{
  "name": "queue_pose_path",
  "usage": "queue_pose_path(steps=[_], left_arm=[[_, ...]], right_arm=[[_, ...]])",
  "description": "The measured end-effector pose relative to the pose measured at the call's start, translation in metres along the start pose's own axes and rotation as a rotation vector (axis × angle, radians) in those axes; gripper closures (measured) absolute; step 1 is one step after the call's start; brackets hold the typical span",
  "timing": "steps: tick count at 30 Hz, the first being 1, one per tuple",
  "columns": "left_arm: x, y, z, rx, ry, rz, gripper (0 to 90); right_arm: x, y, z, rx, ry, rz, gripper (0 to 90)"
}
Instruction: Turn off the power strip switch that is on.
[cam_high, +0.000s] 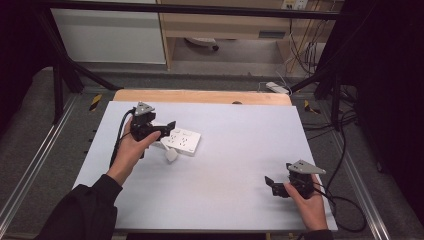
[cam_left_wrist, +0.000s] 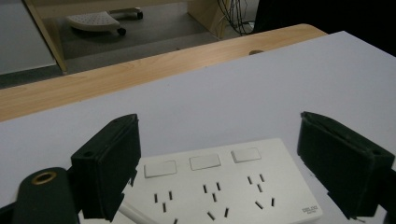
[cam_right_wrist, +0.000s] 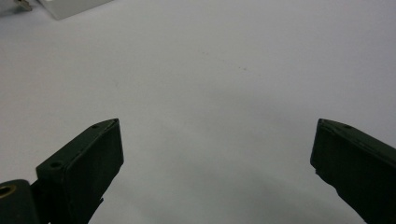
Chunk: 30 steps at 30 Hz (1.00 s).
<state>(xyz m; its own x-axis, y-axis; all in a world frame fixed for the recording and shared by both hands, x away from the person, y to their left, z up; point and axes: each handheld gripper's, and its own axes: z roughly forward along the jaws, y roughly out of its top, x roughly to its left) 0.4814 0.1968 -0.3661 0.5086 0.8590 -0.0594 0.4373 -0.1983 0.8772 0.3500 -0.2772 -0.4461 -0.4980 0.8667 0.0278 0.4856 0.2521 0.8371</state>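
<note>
Item: white power strip (cam_high: 181, 140), worktop's (cam_high: 240, 130) far-left part. Left gripper (cam_high: 169, 126) poised over it, jaws spread — approach step; next, closing squarely. Right gripper (cam_high: 270, 183) idle near-right, jaws released.

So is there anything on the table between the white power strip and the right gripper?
No. In the high view, bare white table top lies between the power strip and the right gripper.

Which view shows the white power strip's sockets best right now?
The left gripper view: the power strip lies close between the open jaws, switches and slots legible. The high view shows it small, by the left gripper.
</note>
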Motion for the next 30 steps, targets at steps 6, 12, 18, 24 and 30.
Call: queue_pose_path(steps=[6,12,18,24,30], left_arm=[[0.002,-0.001,0.005,-0.001,0.006,-0.009,13.7],[0.004,-0.003,0.008,0.002,0.01,-0.014,13.8],[0.005,-0.003,0.012,-0.004,0.015,-0.017,13.6],[0.005,-0.005,0.018,0.005,0.021,-0.021,12.0],[0.004,-0.007,0.024,0.031,0.024,-0.013,10.4]], right_arm=[[0.0,0.0,0.0,0.002,0.001,0.001,3.0],[0.0,0.0,0.0,0.001,0.001,0.0,3.0],[0.0,0.0,0.0,0.002,0.002,-0.001,3.0],[0.0,0.0,0.0,0.003,0.004,-0.001,3.0],[0.001,0.0,0.0,0.004,0.006,0.001,3.0]])
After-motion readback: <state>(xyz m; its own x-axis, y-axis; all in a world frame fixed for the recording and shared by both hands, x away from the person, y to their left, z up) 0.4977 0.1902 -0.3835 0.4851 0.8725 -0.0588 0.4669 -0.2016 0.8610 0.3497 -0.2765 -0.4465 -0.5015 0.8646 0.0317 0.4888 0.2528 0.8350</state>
